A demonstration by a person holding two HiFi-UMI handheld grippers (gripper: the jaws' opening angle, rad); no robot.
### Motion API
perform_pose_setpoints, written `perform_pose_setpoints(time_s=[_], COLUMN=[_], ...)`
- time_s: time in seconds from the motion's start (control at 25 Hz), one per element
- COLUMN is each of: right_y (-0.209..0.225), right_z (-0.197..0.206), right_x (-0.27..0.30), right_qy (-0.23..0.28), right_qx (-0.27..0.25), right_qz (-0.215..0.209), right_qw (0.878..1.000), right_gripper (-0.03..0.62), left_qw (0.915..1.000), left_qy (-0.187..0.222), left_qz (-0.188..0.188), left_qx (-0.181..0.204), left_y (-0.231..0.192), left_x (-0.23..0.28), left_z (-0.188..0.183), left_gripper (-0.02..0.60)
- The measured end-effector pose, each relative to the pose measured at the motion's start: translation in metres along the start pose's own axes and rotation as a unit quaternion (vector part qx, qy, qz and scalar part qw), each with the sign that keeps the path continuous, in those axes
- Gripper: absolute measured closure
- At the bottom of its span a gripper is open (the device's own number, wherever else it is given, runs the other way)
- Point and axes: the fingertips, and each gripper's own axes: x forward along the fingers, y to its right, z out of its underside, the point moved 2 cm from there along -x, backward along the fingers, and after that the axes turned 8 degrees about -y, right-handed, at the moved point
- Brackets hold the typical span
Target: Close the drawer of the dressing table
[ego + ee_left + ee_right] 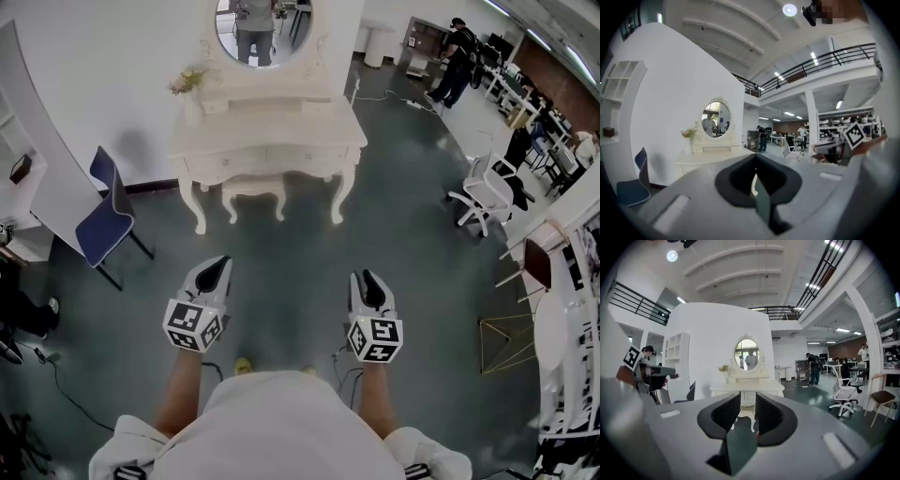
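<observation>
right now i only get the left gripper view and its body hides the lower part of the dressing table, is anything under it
observer: Yes. A small white stool stands tucked between the legs of the dressing table.
operator: ok, are the right tongs holding anything
observer: No. The right gripper has its tongs apart, with nothing between them.
operator: and the way to the table
observer: In the head view only bare dark floor lies between the right gripper and the table's front.

Dressing table (272,129) (white) well ahead.
</observation>
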Motion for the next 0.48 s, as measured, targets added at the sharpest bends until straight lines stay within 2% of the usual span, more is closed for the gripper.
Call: perform_pose_setpoints(time_s=[0.24, 0.48], right_y=[0.019, 0.057], right_z=[0.009, 0.014], right_x=[0.002, 0.004], right_qy=[-0.001, -0.001], right_qx=[-0.001, 0.002], right_qz=[-0.005, -0.016], right_qw=[1.000, 1.000], right_gripper=[0.494, 0.494], left_qw=[0.9999, 0.9997], left_qy=[-0.014, -0.022], left_qz=[0.003, -0.001], left_qx=[0.002, 0.004], left_y=[0.022, 0.052], left_x=[0.016, 0.046], left_z=[0.008, 0.009], left_gripper=[0.581, 0.581])
